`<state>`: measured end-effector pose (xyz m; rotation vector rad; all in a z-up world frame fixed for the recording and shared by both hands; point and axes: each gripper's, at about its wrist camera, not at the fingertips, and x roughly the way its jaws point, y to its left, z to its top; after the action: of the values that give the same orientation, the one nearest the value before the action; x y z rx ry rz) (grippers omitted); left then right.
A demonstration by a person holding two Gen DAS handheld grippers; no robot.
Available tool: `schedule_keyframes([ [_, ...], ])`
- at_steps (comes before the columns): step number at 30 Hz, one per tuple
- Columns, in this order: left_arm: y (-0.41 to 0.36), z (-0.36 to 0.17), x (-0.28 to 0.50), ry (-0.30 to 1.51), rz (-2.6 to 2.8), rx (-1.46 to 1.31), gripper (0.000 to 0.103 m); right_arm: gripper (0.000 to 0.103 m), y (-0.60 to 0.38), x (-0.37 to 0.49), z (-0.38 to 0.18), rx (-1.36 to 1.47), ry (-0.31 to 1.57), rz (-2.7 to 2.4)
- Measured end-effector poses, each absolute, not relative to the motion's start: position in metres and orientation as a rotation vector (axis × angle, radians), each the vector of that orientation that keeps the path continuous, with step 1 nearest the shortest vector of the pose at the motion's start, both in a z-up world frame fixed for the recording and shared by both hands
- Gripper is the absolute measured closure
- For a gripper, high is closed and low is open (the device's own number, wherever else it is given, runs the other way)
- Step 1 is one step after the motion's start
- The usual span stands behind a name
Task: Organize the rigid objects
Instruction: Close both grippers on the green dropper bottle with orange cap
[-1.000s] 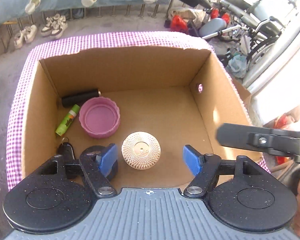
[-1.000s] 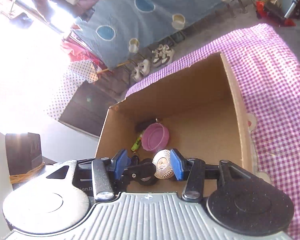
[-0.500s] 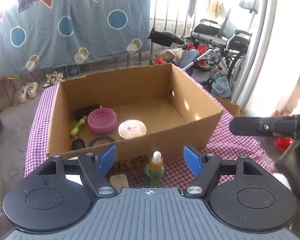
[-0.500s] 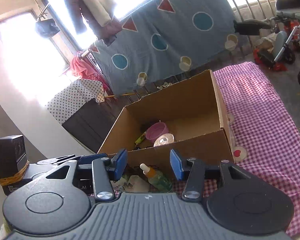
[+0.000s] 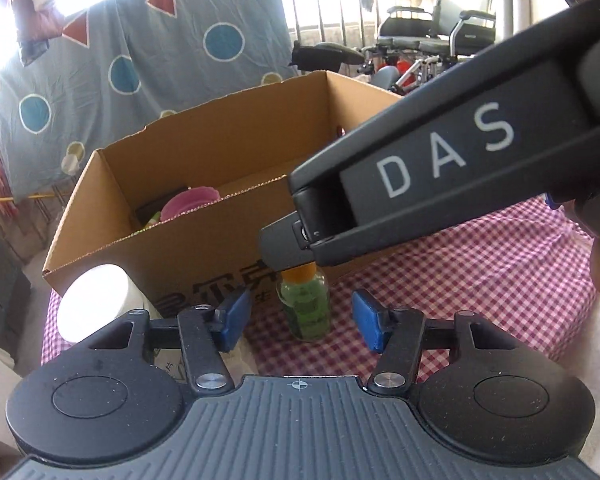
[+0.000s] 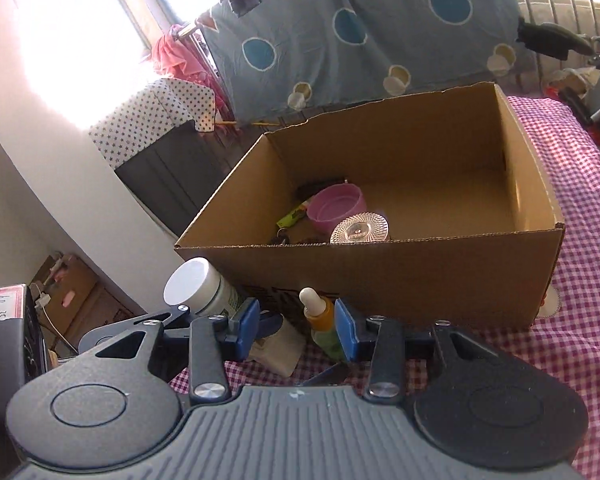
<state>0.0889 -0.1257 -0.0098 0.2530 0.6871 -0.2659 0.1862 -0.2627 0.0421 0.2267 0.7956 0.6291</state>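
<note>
- My left gripper (image 5: 298, 322): black speckled linkage arms, blue rectangular pads (image 5: 232, 318), silver pivot screws, round black discs either side, grey ribbed housing with a small crosshair mark.
- My right gripper (image 6: 296, 328): same build, with blue pads, silver screws and ribbed grey body.
- Seen from the left camera, its black side bar carries white lettering "DAS".

A lived-in home balcony: patterned bedsheet (image 6: 360, 40) hanging on railings at top, wheelchair (image 5: 440, 36) upper right, gingham-covered table (image 6: 572, 360).
</note>
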Motion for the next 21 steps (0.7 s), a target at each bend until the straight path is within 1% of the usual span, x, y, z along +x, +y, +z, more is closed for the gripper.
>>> schedule_keyframes([
  [1, -0.125, -0.011, 0.091, 0.689, -0.265, 0.251, 0.051, 0.065, -0.261, 0.189, 0.041, 0.218, 0.802, 0.631],
  [2, -0.124, -0.012, 0.092, 0.69, -0.262, 0.253, 0.055, 0.067, -0.26, 0.193, 0.039, 0.212, 0.809, 0.635],
  [4, -0.122, -0.014, 0.095, 0.692, -0.26, 0.256, 0.057, 0.071, -0.259, 0.198, 0.037, 0.21, 0.821, 0.643],
  [6, -0.12, -0.018, 0.096, 0.704, -0.258, 0.251, 0.062, 0.075, -0.259, 0.202, 0.035, 0.21, 0.828, 0.647],
  [9, -0.119, -0.02, 0.102, 0.721, -0.256, 0.249, 0.063, 0.081, -0.263, 0.205, 0.031, 0.217, 0.833, 0.644],
  [17, -0.131, -0.033, 0.116, 0.772, -0.25, 0.308, 0.063, 0.081, -0.286, 0.208, 0.028, 0.297, 0.852, 0.647],
  [20, -0.134, -0.036, 0.121, 0.792, -0.252, 0.304, 0.068, 0.081, -0.293, 0.209, 0.025, 0.331, 0.862, 0.652],
  [21, -0.135, -0.037, 0.121, 0.785, -0.248, 0.311, 0.068, 0.082, -0.295, 0.209, 0.024, 0.34, 0.866, 0.655],
])
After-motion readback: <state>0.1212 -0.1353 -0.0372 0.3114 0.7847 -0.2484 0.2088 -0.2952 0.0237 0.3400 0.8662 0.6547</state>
